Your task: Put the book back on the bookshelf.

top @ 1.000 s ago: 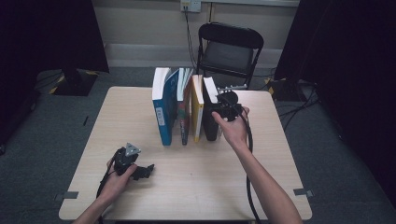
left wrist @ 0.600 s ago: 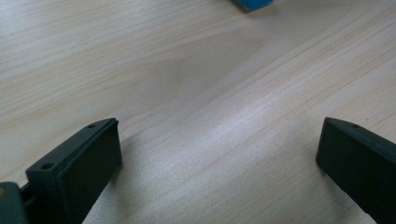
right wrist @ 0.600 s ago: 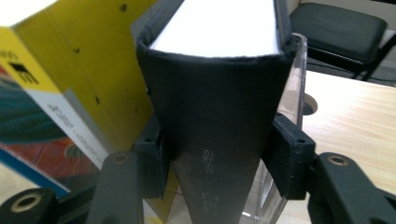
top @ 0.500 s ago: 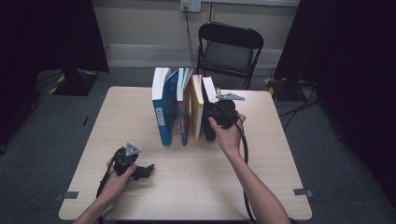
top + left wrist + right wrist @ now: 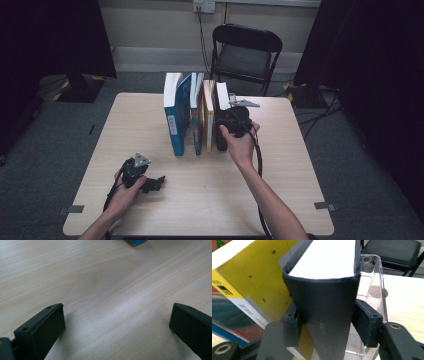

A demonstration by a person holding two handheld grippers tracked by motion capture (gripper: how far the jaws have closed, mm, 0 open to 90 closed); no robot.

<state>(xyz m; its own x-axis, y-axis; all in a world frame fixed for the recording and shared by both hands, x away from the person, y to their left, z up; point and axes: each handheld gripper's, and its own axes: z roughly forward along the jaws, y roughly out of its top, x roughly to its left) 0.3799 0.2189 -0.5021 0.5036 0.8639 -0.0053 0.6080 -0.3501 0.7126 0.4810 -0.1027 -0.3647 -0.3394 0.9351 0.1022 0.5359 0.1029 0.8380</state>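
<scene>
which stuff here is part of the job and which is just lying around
In the job:
- black book, spine between the right gripper fingers
- clear bookend beside it

Lying about:
- yellow book
- blue book
- chair
- left gripper, open over the table

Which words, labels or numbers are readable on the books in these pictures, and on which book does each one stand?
None can be quoted.
Yellow book: a black mark and small grey print on its spine, too blurred to read.
Blue book: a pale label on its spine, too small to read.
Black book, between the jaws of the right gripper: plain spine, no text.
Books between the blue and the yellow one: spine print too small to read.
</scene>
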